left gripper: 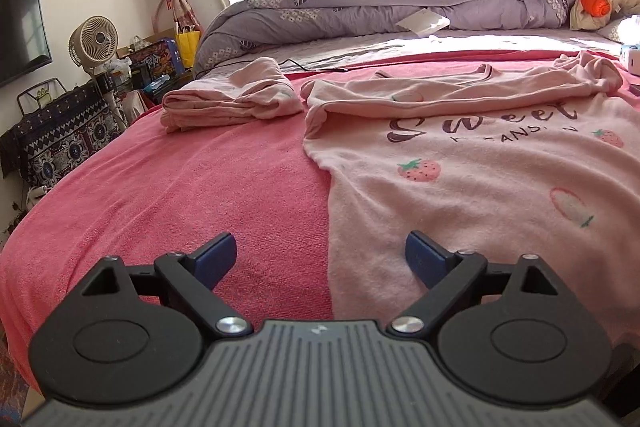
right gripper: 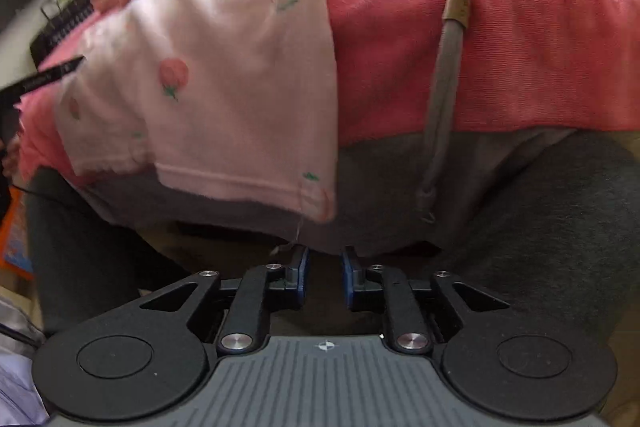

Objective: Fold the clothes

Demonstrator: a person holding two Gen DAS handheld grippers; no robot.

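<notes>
A: Status of lot, please: pink pyjama set on the bed's red blanket.

B: Item one, pink folded garment, likely the trousers: done, lying at the far left of the blanket. Item two, strawberry-print top lettered "Sweet": front up, one sleeve laid across the chest, body not yet folded. By my estimate, about half remains.

A: Position against the tongs?

B: Left tongs: spread wide, empty, hovering over the top's near left edge, one pad above the blanket, the other above the fabric. Right tongs: narrowly parted, nothing between the pads, just below the top's hem corner, which hangs over the bed's edge; not touching, as far as I can tell.

A: Sundries?

B: Phone with grey strap, right of the top.
</notes>
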